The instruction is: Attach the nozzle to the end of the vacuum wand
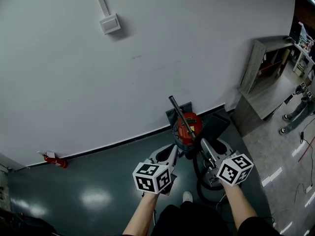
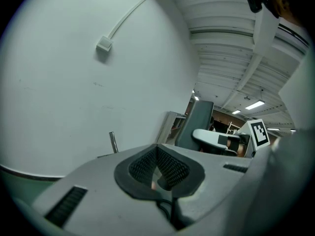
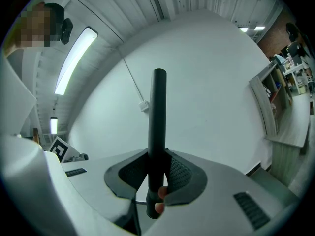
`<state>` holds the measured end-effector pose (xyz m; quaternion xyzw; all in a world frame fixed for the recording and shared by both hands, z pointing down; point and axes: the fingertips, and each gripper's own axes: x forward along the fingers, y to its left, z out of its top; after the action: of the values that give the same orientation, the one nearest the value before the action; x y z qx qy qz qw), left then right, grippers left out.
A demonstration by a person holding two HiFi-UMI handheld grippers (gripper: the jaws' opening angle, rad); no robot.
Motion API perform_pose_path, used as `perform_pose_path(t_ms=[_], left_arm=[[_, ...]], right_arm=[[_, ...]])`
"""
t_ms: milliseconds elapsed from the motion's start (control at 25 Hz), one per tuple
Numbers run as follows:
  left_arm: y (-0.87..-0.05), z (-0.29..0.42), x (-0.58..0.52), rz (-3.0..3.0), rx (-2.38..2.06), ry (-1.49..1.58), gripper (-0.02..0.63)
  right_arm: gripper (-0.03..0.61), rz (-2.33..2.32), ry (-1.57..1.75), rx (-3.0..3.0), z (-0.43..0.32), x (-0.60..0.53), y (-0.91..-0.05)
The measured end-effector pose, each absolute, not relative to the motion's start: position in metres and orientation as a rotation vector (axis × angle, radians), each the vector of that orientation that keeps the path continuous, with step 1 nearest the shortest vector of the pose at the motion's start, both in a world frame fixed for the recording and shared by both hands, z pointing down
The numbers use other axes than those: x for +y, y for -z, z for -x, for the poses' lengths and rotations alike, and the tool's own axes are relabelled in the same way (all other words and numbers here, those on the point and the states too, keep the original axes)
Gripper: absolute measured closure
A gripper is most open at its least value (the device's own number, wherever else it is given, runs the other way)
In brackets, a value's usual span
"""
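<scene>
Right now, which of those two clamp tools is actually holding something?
The right gripper: its jaws are closed on the black vacuum wand, which sticks up between them. The left gripper is shut with nothing between its jaws.

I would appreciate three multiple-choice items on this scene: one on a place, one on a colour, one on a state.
1. Where does the vacuum stand? A) at the foot of the wall B) on a shelf C) behind the person
2. What colour is its body? A) blue B) red C) yellow
3. How is the right claw? A) open, empty B) shut, empty C) shut on the wand
Key: 1 A, it sits against the wall's base; 2 B, its drum is red; 3 C, the black tube is clamped between its jaws.
</scene>
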<state>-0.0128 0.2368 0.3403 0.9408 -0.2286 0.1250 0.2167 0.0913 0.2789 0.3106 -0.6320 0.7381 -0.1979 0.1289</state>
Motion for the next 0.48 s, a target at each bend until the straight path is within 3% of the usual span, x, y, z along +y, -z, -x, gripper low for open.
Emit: perform_pose_path(t_ms=[480], left_arm=[[-0.358, -0.008, 0.182, -2.575, -0.665, -0.375, 0.611]], right_arm=[[0.485, 1.834, 0.606, 2.139, -0.121, 0.226, -0.324]])
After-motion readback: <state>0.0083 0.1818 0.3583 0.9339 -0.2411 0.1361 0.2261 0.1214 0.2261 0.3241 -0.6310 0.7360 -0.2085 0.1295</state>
